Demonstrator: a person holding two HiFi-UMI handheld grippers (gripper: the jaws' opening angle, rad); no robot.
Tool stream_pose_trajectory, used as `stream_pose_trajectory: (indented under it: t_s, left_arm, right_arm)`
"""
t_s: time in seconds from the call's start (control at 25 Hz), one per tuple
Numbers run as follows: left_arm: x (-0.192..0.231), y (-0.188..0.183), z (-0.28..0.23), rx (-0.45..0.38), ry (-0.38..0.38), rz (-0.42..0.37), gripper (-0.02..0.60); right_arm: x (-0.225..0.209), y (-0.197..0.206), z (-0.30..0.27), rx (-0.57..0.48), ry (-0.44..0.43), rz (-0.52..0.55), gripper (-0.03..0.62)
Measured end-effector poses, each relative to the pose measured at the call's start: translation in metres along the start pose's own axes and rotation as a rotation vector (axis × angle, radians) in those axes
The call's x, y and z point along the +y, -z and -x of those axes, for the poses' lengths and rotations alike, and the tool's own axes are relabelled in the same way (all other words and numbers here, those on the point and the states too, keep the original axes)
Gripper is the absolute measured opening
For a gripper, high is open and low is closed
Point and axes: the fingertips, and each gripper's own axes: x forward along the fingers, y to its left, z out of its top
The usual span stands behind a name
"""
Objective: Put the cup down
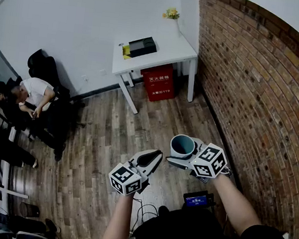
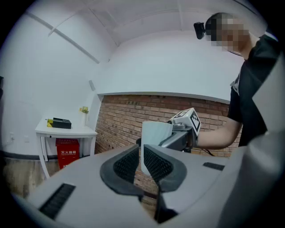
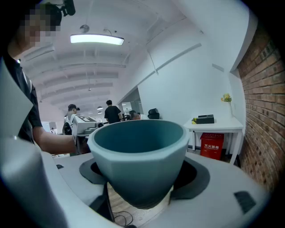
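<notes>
Both hand-held grippers hang close under the head camera, above the wooden floor (image 1: 104,138). Grasped in the right hand-held gripper (image 1: 176,158) is the teal cup (image 1: 183,145): its jaws stand wide, clamped on the lower body, and the cup sits upright, mouth up, long axis vertical. It rests on nothing. The left hand-held gripper (image 1: 153,159) is just beside it on the left, apart from it, jaws nearly together and holding nothing. The white bench (image 1: 163,53) stands well apart, ahead by the brick wall (image 1: 250,91), so I judge the floor below the nearer surface. Only the right hand can set it down
</notes>
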Motion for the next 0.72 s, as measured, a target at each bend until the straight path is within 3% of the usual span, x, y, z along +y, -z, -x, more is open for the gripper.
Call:
stream_pose_trajectory:
  t_s: [0.72]
  left_arm:
    - [-0.0040, 0.0054, 0.0031, 0.007, -0.003, 0.007, 0.023]
  right_arm:
    - [0.0065, 0.0045, -0.0011, 0.006, -0.022, -0.029, 0.385]
